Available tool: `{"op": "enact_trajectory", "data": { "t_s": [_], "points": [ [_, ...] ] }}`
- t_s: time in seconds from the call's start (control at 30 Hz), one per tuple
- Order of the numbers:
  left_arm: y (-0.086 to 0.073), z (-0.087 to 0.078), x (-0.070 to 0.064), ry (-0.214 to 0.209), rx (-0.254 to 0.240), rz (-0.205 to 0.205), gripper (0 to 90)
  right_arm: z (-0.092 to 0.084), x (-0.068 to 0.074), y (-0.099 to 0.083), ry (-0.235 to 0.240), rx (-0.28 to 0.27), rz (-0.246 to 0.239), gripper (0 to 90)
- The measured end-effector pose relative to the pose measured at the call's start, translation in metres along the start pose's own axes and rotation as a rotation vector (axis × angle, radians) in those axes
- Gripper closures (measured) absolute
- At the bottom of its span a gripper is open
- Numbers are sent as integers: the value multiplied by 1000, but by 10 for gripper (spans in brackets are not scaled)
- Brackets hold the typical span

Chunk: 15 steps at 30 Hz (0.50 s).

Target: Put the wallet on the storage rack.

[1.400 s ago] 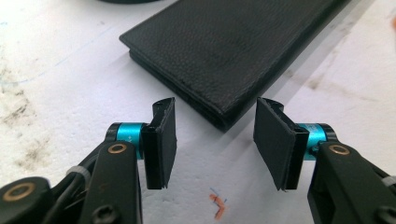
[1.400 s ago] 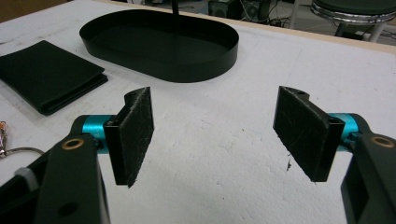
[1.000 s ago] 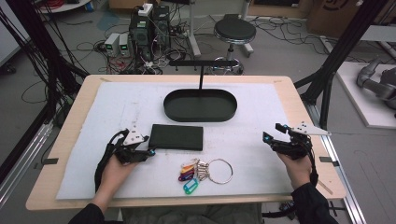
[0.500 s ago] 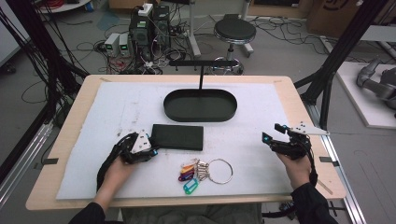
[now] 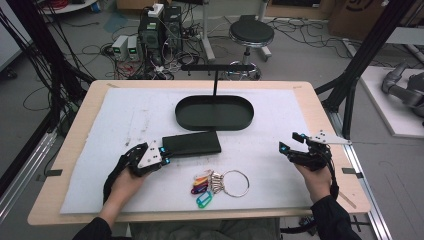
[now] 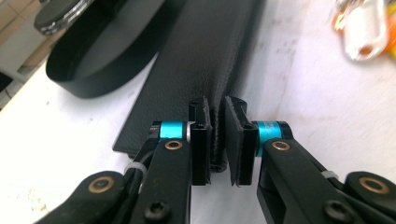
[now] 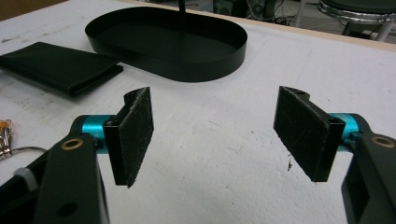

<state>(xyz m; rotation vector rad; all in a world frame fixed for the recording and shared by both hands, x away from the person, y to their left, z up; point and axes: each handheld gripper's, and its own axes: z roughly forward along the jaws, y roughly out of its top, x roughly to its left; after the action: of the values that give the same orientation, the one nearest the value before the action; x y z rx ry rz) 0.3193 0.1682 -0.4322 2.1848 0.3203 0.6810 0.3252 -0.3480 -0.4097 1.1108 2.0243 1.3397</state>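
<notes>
While the high view blurs it, left claw (image 6: 215, 140) just closing, pinching black wallet (image 6: 205, 60); right claw (image 7: 215, 135) wide.

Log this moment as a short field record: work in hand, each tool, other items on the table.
work: picking up the flat black leather wallet
left tool: jaws have just been closing, now pinching the wallet's near edge
right tool: jaws wide apart, nothing between them, over bare white mat
tray: black oval metal tray, beyond the wallet
keys: metal key ring with coloured plastic tags, between the hands
</notes>
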Motion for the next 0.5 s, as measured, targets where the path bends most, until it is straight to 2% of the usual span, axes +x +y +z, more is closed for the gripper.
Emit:
{"op": "enact_trajectory", "data": {
  "t_s": [0.03,0.07,0.1,0.13,0.2,0.27,0.3,0.33,0.37,0.4,0.5],
  "points": [
    [3,-4,1,-16,-38,-18,813,0,1,0,16,-11,2,291],
    [3,-4,1,-16,-38,-18,816,0,2,1,23,-18,0,291],
    [8,-8,2,-30,-80,-31,817,0,4,2,29,-23,3,291],
    [8,-8,2,-30,-80,-31,818,0,4,2,29,-23,3,291],
    [13,-12,3,-42,-122,-47,819,3,8,4,39,-26,-10,291],
    [15,-13,3,-47,-132,-50,821,6,12,6,49,-28,-21,291],
    [16,-14,3,-62,-163,-71,822,8,13,7,55,-31,-25,291],
    [16,-14,3,-62,-163,-71,821,8,13,7,55,-31,-25,291],
    [17,-16,3,-72,-195,-95,822,11,17,9,67,-37,-34,292],
    [17,-16,3,-72,-195,-95,822,11,17,9,67,-37,-34,292],
    [18,-20,4,-73,-213,-111,821,25,27,15,130,-28,-59,293]
  ]
}}
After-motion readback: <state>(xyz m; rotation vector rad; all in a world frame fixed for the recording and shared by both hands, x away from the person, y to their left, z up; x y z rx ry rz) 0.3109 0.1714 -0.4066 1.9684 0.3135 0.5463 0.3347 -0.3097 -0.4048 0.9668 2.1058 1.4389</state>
